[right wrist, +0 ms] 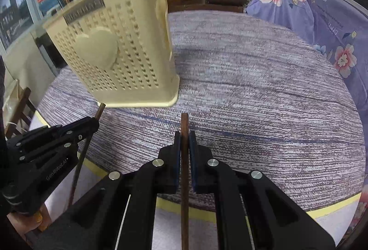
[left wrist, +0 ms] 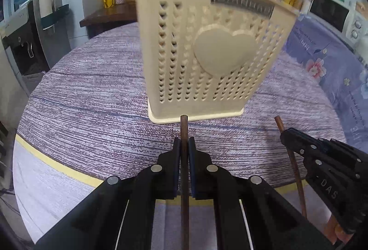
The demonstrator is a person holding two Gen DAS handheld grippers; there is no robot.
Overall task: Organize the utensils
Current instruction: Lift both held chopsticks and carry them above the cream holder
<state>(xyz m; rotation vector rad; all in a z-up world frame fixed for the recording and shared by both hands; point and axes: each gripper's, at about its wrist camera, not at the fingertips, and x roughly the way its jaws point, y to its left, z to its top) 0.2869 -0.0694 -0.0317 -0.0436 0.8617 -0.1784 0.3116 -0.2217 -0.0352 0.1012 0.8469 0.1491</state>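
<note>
Both grippers have a chopstick each right now. The left gripper (left wrist: 184,142) has its two fingers (left wrist: 176,148) pressed in tight on a dark brown chopstick (left wrist: 184,181), which runs straight down the gap between the pads and pokes out a bit past the fingertips. Same on the other side: the right gripper (right wrist: 184,137) is pinching its own brown chopstick (right wrist: 184,181), with the tip sticking out just beyond the pads.

Straight ahead of the left fingertips, just past the chopstick's tip, sits the cream plastic utensil holder (left wrist: 207,54), the perforated kind with a big raised heart on its front. From the right wrist view that holder (right wrist: 119,52) is ahead and off to the left of the fingers, standing on the purple striped tablecloth (right wrist: 264,100).

In the left wrist view the right gripper shows off to the right of the fingers, its chopstick slanting up toward the holder's base. In the right wrist view the left gripper is down to the left, its chopstick tip close to the holder's bottom edge. A floral purple cloth (right wrist: 322,27) lies well beyond the right fingers, to the right.
</note>
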